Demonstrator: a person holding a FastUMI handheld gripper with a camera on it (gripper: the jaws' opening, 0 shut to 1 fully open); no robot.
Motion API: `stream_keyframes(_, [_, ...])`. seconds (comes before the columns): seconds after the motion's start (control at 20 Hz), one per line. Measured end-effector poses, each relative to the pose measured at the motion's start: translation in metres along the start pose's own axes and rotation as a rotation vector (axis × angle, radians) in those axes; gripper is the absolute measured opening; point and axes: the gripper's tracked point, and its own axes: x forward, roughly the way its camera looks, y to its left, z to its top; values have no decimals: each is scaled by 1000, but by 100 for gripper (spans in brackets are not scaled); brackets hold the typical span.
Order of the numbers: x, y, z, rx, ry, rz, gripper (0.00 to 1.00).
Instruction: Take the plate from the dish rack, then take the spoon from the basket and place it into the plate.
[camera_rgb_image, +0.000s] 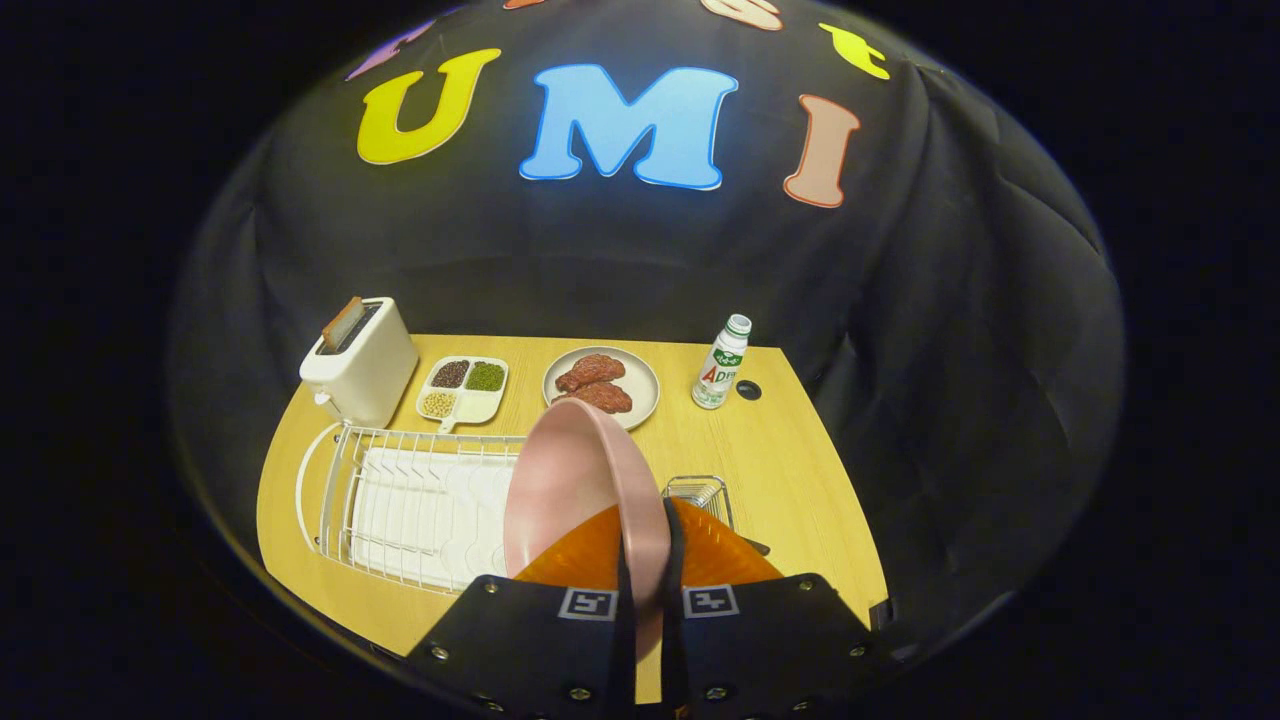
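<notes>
A pink plate (570, 490) stands on edge, raised above the white wire dish rack (400, 500), its rim pinched between my two fingers. My gripper (645, 570) is shut on that rim, well above the wooden table (780, 470). Just beyond the fingers, to the right of the plate, a small wire basket (700, 492) sits at the rack's end. Its contents are hidden behind the fingers and the plate. A dark handle tip (757, 546) pokes out beside the right finger.
At the back stand a white toaster (360, 365) with toast in it, a divided tray of beans (463, 388), a plate with meat pieces (602, 385) and a small bottle (722, 363). A black hole (748, 390) lies beside the bottle.
</notes>
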Motion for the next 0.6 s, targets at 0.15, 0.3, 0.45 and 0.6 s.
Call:
stream_keyframes(0.15, [-5, -24, -18, 4, 14, -3, 10])
stream_keyframes(0.3, [-9, -40, -39, 10, 33, 14, 9])
stream_keyframes(0.45, [-9, -49, -62, 23, 60, 41, 10])
stream_keyframes(0.6, [-10, -56, -82, 31, 84, 54, 10])
